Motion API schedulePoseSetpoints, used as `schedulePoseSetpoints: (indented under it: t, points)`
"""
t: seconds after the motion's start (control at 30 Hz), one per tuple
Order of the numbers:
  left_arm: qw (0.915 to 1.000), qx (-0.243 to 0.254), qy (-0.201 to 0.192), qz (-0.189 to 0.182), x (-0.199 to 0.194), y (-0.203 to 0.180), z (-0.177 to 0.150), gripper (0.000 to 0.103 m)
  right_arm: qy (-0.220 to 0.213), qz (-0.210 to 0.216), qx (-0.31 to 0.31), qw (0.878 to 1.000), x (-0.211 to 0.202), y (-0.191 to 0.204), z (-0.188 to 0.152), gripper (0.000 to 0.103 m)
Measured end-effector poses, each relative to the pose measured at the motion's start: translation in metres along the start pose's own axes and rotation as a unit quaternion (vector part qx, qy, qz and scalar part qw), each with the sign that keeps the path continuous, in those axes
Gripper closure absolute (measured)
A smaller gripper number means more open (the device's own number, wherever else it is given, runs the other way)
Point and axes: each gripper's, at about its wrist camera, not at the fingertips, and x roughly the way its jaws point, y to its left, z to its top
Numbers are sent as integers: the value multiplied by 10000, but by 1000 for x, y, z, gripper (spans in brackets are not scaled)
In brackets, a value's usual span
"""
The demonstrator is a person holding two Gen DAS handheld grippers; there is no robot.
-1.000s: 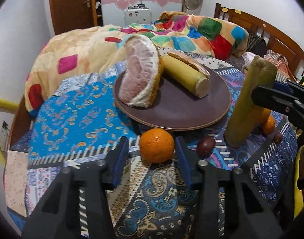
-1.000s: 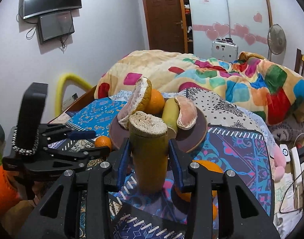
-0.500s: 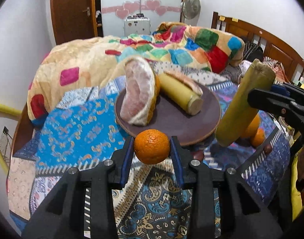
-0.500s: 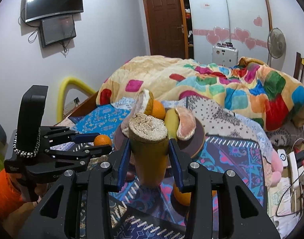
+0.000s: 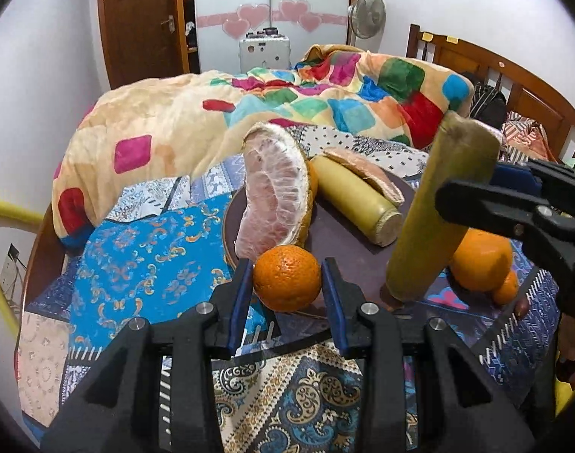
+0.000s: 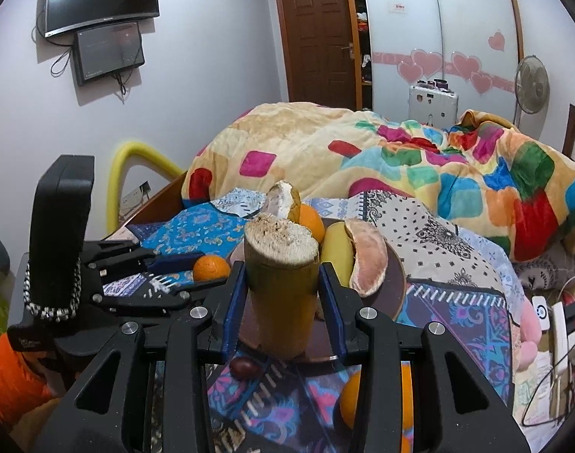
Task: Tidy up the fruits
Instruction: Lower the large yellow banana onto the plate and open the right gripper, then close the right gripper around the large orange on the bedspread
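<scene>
The left gripper [image 5: 286, 283] squeezes a small orange [image 5: 287, 278] just at the near edge of the brown plate [image 5: 348, 241], while the right gripper [image 6: 282, 294] hugs a tall cane stick [image 6: 282, 287] standing upright, close beside that plate.

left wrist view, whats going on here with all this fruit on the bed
A person is sorting fruit onto a brown plate on the bed, with tongs in each hand. The left tongs are shut on a small orange at the plate's near edge. The right tongs grip a cut sugarcane piece, held upright. On the plate lie a large pomelo wedge, another sugarcane piece and a smaller pomelo segment. More oranges remain on the patterned bedcover.
</scene>
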Motion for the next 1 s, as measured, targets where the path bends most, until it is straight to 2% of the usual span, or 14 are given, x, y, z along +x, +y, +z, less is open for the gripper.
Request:
schedulePoseSetpoints:
  t: [0.33, 0.37, 0.4, 0.43, 0.5, 0.67, 0.83, 1.0]
  points:
    - [9999, 23, 114, 52, 17, -2, 4, 65, 160, -166, 198, 9995, 29, -8, 6, 68]
    - [9999, 32, 121, 46, 16, -2, 5, 65, 173, -215, 201, 9994, 29, -10, 6, 68]
    - [10000, 29, 76, 53, 14, -2, 4, 59, 173, -205, 177, 9995, 27, -11, 6, 67]
    - [9999, 22, 2, 102, 10, -3, 4, 49, 170, -210, 163, 9995, 25, -12, 5, 67]
    - [9997, -4, -181, 188, 1, -3, 4, 44, 96, -284, 134, 9995, 16, -13, 4, 67]
    - [9995, -70, -293, 137, -20, -8, 6, 44, -31, -475, 43, 9989, -11, -18, 0, 64]
    - [9991, 15, -381, 159, -37, -20, 6, 44, -158, -724, 4, 9972, -38, -25, -10, 51]
    - [9992, 89, -380, -2, -47, -40, 1, 41, -95, -906, 20, 9958, -56, -36, -27, 51]
